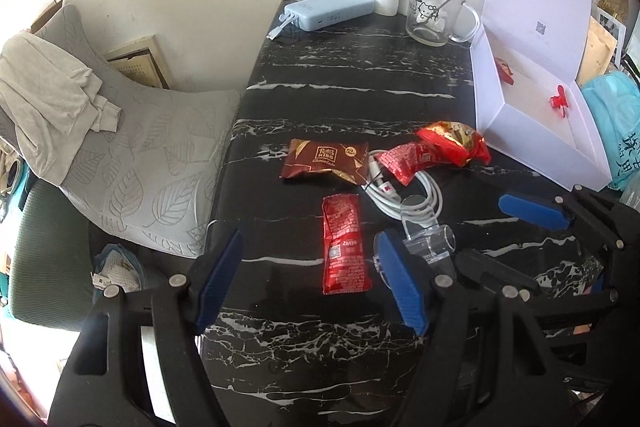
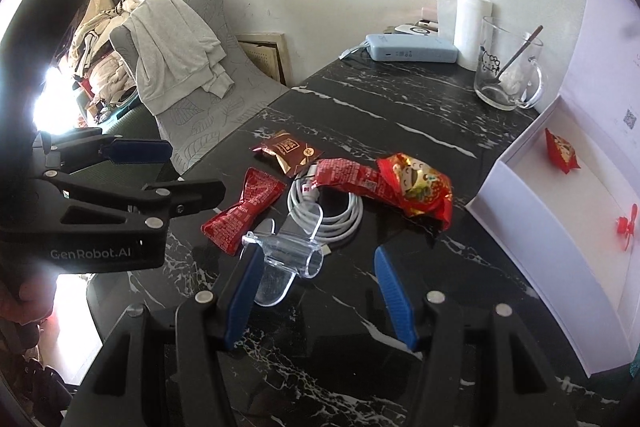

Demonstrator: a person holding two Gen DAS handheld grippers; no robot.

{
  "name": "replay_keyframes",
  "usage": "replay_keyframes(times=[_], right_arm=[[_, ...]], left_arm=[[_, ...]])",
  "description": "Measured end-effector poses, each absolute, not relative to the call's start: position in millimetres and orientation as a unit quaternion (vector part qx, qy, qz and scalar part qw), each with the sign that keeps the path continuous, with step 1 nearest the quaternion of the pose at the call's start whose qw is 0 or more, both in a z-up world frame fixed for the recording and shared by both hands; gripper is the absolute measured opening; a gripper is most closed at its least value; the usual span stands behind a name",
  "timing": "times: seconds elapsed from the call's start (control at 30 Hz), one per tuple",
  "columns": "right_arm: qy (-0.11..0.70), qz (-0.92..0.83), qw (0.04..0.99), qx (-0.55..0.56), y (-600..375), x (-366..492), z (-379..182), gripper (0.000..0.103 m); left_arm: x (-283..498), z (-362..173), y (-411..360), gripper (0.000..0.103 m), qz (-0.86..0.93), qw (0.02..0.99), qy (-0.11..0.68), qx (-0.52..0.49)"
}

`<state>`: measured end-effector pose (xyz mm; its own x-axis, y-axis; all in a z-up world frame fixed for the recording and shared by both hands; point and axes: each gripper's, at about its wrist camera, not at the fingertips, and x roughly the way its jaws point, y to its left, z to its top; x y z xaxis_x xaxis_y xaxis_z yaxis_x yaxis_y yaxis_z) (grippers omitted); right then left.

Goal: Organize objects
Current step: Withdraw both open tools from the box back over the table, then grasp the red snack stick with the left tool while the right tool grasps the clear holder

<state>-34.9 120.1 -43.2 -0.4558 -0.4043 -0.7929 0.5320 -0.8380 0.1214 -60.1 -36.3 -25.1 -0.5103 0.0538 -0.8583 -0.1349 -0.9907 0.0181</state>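
1. Left gripper (image 1: 308, 279) hangs empty with jaws apart over the red sachet (image 1: 345, 245). Judged: the flat foil could slide away on the marble table (image 1: 320, 75) instead of lifting.
2. Right gripper (image 2: 316, 291) is likewise spread and empty. Its left pad (image 2: 244, 291) sits just beside the clear holder (image 2: 288, 251), so a nudge could roll it.
3. The holder lies against the cable (image 2: 332, 211), which may drag along.
4. The snack bags (image 2: 416, 187) lie near the open box (image 2: 532, 251).

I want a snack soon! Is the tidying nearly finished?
Not yet. Two red things already lie in the white box. Both grippers, left and right, are open and empty. Four snack packs, a cable and a clear holder remain on the table.
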Motion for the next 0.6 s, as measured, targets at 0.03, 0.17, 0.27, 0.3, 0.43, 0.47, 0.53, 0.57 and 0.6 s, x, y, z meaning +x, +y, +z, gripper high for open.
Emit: replay_keyframes(times=[0.03, 0.17, 0.27, 0.3, 0.43, 0.47, 0.53, 0.57, 0.6], right_arm=[[0.071, -0.847, 0.276, 0.448, 118, -37, -46, 0.059], [0.064, -0.836, 0.285, 0.464, 110, -43, -57, 0.059], [0.064, -0.831, 0.291, 0.470, 102, -45, -63, 0.059], [0.065, -0.830, 0.291, 0.472, 100, -47, -65, 0.059], [0.063, -0.827, 0.292, 0.477, 93, -50, -69, 0.059], [0.064, -0.829, 0.290, 0.474, 92, -50, -70, 0.059], [0.067, -0.832, 0.289, 0.468, 90, -50, -72, 0.059], [0.070, -0.834, 0.288, 0.466, 89, -50, -72, 0.059], [0.072, -0.835, 0.288, 0.463, 89, -50, -72, 0.059]], left_arm=[[-61, -28, -38, 0.069, 0.866, 0.055, 0.041, -0.495], [-63, -39, -46, 0.069, 0.860, 0.058, 0.032, -0.507], [-65, -45, -53, 0.069, 0.857, 0.059, 0.023, -0.511], [-65, -47, -55, 0.069, 0.856, 0.059, 0.021, -0.513], [-68, -53, -61, 0.069, 0.852, 0.059, 0.016, -0.520], [-69, -54, -62, 0.069, 0.851, 0.059, 0.014, -0.521], [-71, -55, -64, 0.069, 0.851, 0.059, 0.013, -0.522], [-72, -55, -65, 0.069, 0.851, 0.060, 0.012, -0.522], [-73, -56, -65, 0.069, 0.850, 0.060, 0.013, -0.524]])
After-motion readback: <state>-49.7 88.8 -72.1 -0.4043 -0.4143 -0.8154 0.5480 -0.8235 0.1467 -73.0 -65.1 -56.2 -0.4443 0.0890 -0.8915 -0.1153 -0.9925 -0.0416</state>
